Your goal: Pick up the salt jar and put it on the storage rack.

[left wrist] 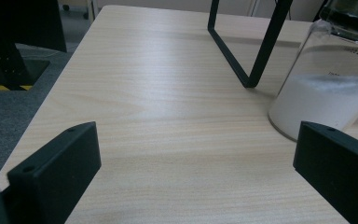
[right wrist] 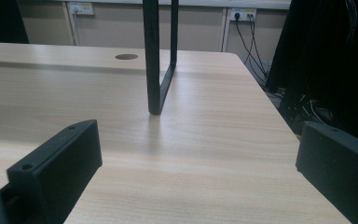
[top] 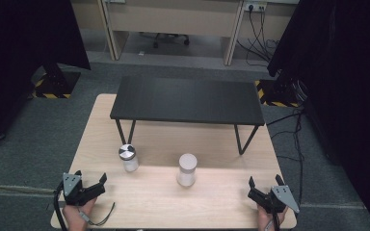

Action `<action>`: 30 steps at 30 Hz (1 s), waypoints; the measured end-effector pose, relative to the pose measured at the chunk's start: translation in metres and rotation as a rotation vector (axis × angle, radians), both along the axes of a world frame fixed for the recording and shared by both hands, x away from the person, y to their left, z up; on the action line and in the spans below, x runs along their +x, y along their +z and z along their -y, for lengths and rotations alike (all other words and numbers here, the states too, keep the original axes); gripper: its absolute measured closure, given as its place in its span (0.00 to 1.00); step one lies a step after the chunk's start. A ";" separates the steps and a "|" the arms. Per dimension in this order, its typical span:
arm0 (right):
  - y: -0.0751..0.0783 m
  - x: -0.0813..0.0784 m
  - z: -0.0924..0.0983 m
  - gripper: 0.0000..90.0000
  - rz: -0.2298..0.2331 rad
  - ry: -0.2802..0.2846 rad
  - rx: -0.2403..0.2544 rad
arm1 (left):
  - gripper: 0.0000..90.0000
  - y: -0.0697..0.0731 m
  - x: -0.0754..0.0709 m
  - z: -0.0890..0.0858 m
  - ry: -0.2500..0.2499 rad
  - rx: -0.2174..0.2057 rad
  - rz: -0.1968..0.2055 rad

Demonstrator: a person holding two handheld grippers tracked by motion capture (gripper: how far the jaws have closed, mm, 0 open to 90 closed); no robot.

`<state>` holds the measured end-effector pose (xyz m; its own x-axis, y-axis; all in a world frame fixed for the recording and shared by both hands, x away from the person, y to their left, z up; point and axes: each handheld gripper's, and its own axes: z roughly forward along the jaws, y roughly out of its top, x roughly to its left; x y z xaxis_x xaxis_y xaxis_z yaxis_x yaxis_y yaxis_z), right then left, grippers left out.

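Both grippers rest low at the near edge of the desk [top: 231, 202], jaws spread wide and holding nothing. The left gripper [top: 89, 181] has the clear jar [top: 128, 158] of white powder just ahead and to its right; the white cup [top: 187, 169] stands well to the left of the right gripper [top: 265, 182]. A hasty sideways reach could tip the jar. The pale wood desk also carries a small black stand [top: 188, 100]; grey carpet and dark curtains surround it.
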<state>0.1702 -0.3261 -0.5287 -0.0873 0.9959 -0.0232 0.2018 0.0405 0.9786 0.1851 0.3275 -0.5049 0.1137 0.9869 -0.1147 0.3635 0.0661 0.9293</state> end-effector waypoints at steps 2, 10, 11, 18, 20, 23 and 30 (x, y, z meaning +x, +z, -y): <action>0.000 0.000 0.000 0.00 0.000 0.001 -0.001 | 0.00 0.000 0.000 0.000 -0.003 -0.003 0.002; 0.000 0.000 0.000 0.00 -0.001 0.000 0.001 | 0.00 0.002 0.000 -0.003 -0.032 -0.015 0.007; 0.000 0.000 0.000 0.00 0.000 0.000 0.002 | 0.00 0.002 0.000 -0.003 -0.032 -0.015 0.007; -0.001 0.000 0.001 0.00 0.004 0.001 0.007 | 0.01 0.003 -0.003 0.004 -0.046 0.006 0.025; -0.001 0.000 0.001 0.00 0.004 0.002 0.008 | 0.00 0.003 -0.002 0.005 -0.058 0.009 0.025; -0.001 0.000 0.002 0.00 0.006 0.003 0.009 | 0.00 0.004 -0.001 0.006 -0.070 0.009 0.021; -0.002 -0.001 0.002 0.00 0.012 0.005 0.012 | 0.02 0.006 0.005 0.015 -0.086 -0.008 0.012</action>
<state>0.1692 -0.3284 -0.5305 -0.0921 0.9957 -0.0127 0.1900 0.0301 0.9813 0.1903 0.3130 -0.4993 0.1993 0.9725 -0.1209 0.3574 0.0428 0.9330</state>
